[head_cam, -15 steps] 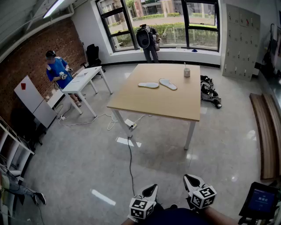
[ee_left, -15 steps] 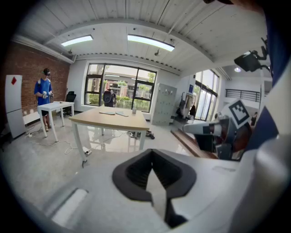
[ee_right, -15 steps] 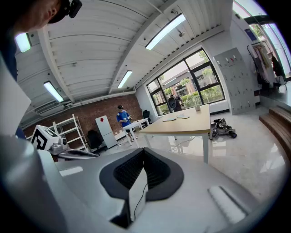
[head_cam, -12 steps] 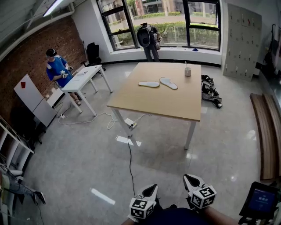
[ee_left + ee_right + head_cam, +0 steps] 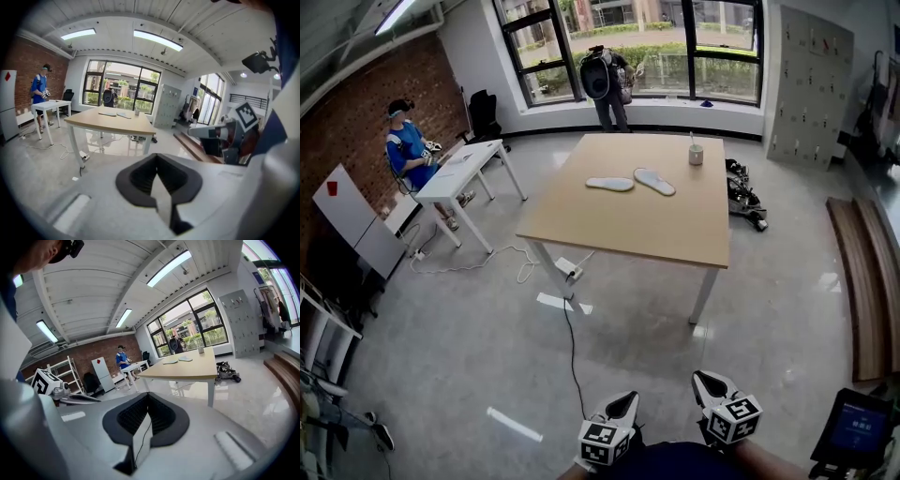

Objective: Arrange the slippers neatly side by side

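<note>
Two pale slippers lie on the far part of the wooden table (image 5: 628,230): the left slipper (image 5: 610,184) almost crosswise, the right slipper (image 5: 654,181) angled, their near ends close together. Both grippers are held low, far from the table, over the floor. The left gripper (image 5: 622,405) and the right gripper (image 5: 705,382) are shut with nothing in them. The left gripper view shows its jaws (image 5: 157,180) closed, with the table (image 5: 112,123) far ahead. In the right gripper view the jaws (image 5: 149,420) are closed too, the table (image 5: 187,370) distant.
A cup (image 5: 696,154) stands on the table's far right. A cable (image 5: 570,347) crosses the floor from the table leg. A white desk (image 5: 459,173) with a person in blue stands left. Another person (image 5: 605,80) is at the window. A bag (image 5: 742,202) lies right; a screen (image 5: 860,427) is at lower right.
The head view has shifted a little: the table and room sit slightly lower and further left in frame. Both grippers keep their place and stay shut.
</note>
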